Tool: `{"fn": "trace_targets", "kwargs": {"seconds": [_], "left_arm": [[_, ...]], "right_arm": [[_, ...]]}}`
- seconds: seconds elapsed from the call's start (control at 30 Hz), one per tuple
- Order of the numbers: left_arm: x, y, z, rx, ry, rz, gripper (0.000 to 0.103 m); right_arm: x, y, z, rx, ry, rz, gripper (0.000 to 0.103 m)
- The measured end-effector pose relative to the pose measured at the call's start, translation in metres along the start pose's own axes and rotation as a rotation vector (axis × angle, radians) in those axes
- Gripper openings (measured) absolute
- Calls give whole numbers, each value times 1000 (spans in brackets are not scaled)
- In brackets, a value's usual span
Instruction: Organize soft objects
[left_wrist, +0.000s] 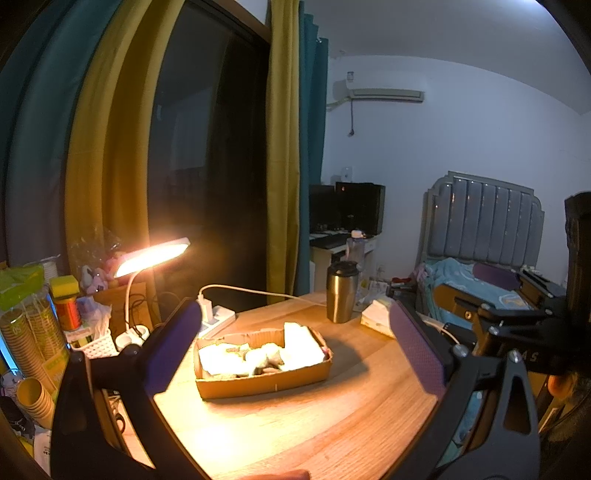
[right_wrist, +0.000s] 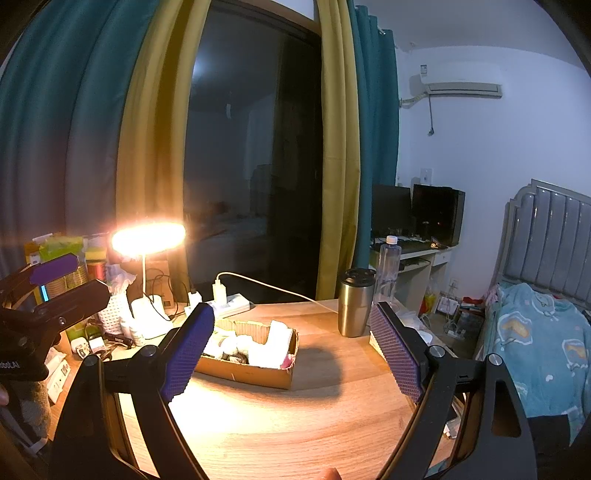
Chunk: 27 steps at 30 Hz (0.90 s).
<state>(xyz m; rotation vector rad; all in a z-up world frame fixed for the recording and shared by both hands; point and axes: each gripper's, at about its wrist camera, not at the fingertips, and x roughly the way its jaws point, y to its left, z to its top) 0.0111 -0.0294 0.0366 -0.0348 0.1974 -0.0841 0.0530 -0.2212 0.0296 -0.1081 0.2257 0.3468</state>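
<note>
A shallow cardboard box (left_wrist: 266, 382) sits on the round wooden table (left_wrist: 314, 435), holding several folded white and grey soft items (left_wrist: 258, 354). It also shows in the right wrist view (right_wrist: 251, 371) with the soft items (right_wrist: 258, 345) inside. My left gripper (left_wrist: 295, 332) is open and empty, held above the table in front of the box. My right gripper (right_wrist: 291, 343) is open and empty, also in front of the box. The left gripper shows at the left edge of the right wrist view (right_wrist: 55, 280).
A lit desk lamp (left_wrist: 151, 258) stands left of the box. A steel tumbler (left_wrist: 341, 291) and a tissue pack (left_wrist: 376, 317) stand behind the box on the right. A power strip with a cable (right_wrist: 229, 301) lies at the back. Cluttered shelves are at left, a bed (right_wrist: 535, 332) at right.
</note>
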Motion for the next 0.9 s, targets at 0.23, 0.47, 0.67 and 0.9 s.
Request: {"fn": "trace_targets", "kwargs": {"seconds": [0.23,0.47,0.67,0.9], "left_arm": [[0,0,0,0,1,-1,102],[0,0,0,0,0,0,102],[1,-1,-1,1,2,-1,102],[2,-3,-4,3,-10,-6,102]], "right_arm": [[0,0,0,0,0,0,89],[0,0,0,0,1,0,89],[-1,-1,-1,2,3,2,89],[0,-1,-2,2,2,2,89]]}}
